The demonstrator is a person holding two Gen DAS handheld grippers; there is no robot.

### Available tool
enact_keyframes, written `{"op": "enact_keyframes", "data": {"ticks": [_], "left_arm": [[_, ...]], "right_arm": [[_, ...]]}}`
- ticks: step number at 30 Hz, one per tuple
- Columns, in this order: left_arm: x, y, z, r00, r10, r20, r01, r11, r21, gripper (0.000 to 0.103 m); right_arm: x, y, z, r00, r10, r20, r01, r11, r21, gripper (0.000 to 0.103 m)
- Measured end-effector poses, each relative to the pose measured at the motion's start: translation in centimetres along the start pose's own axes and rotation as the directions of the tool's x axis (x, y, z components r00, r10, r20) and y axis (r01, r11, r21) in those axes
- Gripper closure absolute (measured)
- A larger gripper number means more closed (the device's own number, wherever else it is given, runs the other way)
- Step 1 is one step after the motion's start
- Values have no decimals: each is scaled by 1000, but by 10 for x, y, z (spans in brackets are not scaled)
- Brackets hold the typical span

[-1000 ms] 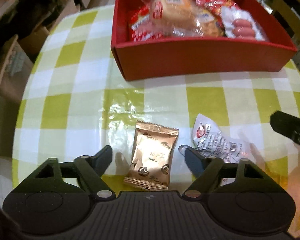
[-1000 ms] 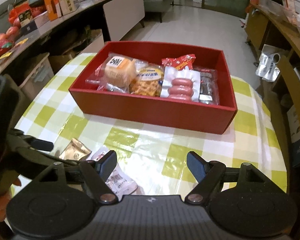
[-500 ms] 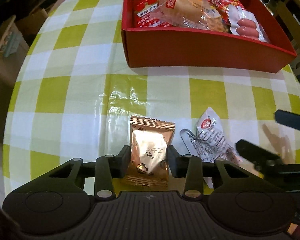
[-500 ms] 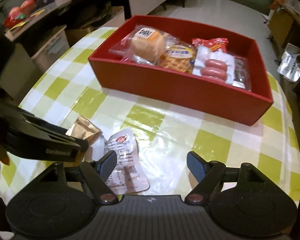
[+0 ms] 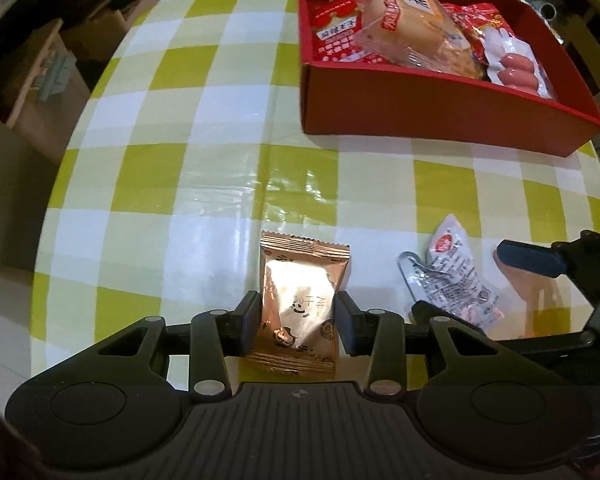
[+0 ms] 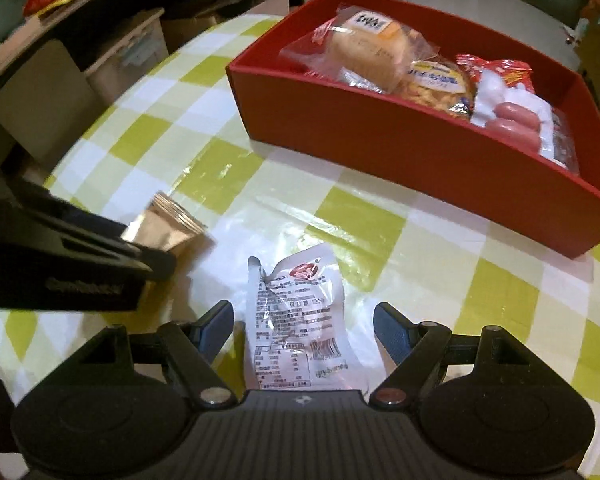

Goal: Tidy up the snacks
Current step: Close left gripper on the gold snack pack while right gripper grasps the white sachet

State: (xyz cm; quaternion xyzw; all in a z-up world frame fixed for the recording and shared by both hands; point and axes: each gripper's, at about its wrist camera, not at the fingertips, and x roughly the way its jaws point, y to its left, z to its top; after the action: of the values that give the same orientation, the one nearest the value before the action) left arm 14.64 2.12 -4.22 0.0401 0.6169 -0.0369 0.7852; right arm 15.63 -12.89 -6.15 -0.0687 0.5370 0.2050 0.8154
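Low in the left wrist view, the left gripper [image 5: 296, 322] is clamped on the copper snack packet [image 5: 300, 304], its two pads pressing the packet's long sides near the lower middle of the frame. The packet lies flat on the checked tabletop [image 5: 180, 168], crimped top edge pointing away from the camera. At the right edge of that same view the right gripper [image 5: 464, 284] reaches in around a white sachet [image 5: 456, 284].

In the right wrist view the right gripper's [image 6: 302, 328] blue-padded fingers stand apart on either side of the white sachet [image 6: 300, 328], which lies between them at lower centre without either pad touching it (printed text side up, red logo at its far end). Just left of it, the dark body of the left gripper fills the left edge of the frame, with the copper packet's end [image 6: 164, 224] sticking out beyond it.

Farther back, in the upper right of both views, the red box [image 6: 400, 144] sits on the tabletop, well apart from the two loose packets. It holds a wrapped bun [image 6: 364, 52], a yellow biscuit pack [image 6: 436, 84], a pack of pink sausages [image 6: 512, 120] and red wrappers [image 5: 336, 36].
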Motion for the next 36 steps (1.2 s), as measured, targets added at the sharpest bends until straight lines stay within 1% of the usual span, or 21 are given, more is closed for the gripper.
{"op": "enact_keyframes", "data": {"ticks": [2, 4, 5, 8, 11, 13, 14, 15, 16, 17, 18, 19, 21, 22, 23, 25, 27, 31, 32, 35, 36], "left_arm": [[2, 3, 0, 1000, 14, -6, -14, 1000, -2, 54], [6, 6, 0, 1000, 22, -16, -22, 1000, -5, 54], [8, 6, 0, 999, 25, -21, -25, 1000, -4, 54], [10, 6, 0, 999, 30, -25, -30, 1000, 4, 54], [9, 6, 0, 999, 35, -18, -34, 999, 15, 53], [10, 6, -1, 999, 40, -22, -40, 999, 23, 50], [12, 6, -1, 999, 46, -27, -45, 999, 29, 46], [13, 5, -1, 998, 51, -29, -50, 998, 34, 41], [14, 5, -2, 998, 55, -29, -54, 998, 37, 38], [14, 5, -2, 998, 56, -28, -55, 998, 40, 32], [13, 5, -1, 998, 53, -26, -52, 998, 41, 28], [12, 5, -1, 998, 51, -22, -50, 998, 39, 27], [12, 6, 0, 999, 47, -20, -46, 998, 34, 22], [13, 6, 0, 999, 46, -21, -45, 998, 33, 21], [15, 5, 0, 998, 49, -25, -48, 998, 36, 22], [17, 5, 1, 998, 49, -30, -47, 998, 41, 28], [17, 6, 2, 999, 26, -38, -25, 999, 32, 33], [18, 7, 3, 999, 8, -38, -7, 1000, 29, 36], [17, 7, 2, 999, 5, -35, -4, 1000, 30, 39], [14, 4, 1, 1000, 1, -22, 0, 999, 42, 53], [13, 3, 1, 1000, -2, -23, 3, 999, 39, 55]], "right_arm": [[3, 4, 1, 1000, -24, 16, 24, 1000, -20, 14], [8, 6, 2, 999, -35, 22, 36, 999, -23, 9], [10, 6, 2, 999, -31, 20, 31, 999, -22, 1], [15, 13, 1, 999, -37, 8, 38, 997, -65, 0], [13, 11, 0, 999, -34, 16, 35, 997, -69, 0], [8, 8, -1, 999, -46, 25, 48, 997, -65, 8], [5, 6, -1, 999, -34, 29, 36, 998, -58, 17], [2, 4, -1, 999, -35, 32, 37, 998, -55, 28], [0, 2, -1, 999, -40, 33, 42, 998, -52, 34], [-2, -1, -1, 999, -37, 33, 38, 998, -42, 39], [-3, -5, -2, 999, -28, 29, 29, 999, -27, 39], [-4, -7, -2, 999, -28, 25, 29, 999, -17, 40], [-7, -9, -5, 999, -34, 22, 35, 999, -7, 40], [-10, -11, -6, 999, -36, 21, 36, 999, 0, 40], [-13, -12, -8, 999, -38, 24, 37, 999, 10, 40], [-21, -16, -11, 998, -41, 37, 40, 999, 33, 40], [-30, -19, -14, 998, -39, 51, 36, 998, 56, 40], [-46, -23, -20, 997, -34, 76, 28, 996, 81, 40], [-48, -24, -21, 996, -32, 79, 25, 996, 86, 40], [-52, -28, -24, 996, -32, 86, 23, 995, 96, 40], [-52, -30, -24, 996, -33, 87, 24, 995, 101, 40]]}}
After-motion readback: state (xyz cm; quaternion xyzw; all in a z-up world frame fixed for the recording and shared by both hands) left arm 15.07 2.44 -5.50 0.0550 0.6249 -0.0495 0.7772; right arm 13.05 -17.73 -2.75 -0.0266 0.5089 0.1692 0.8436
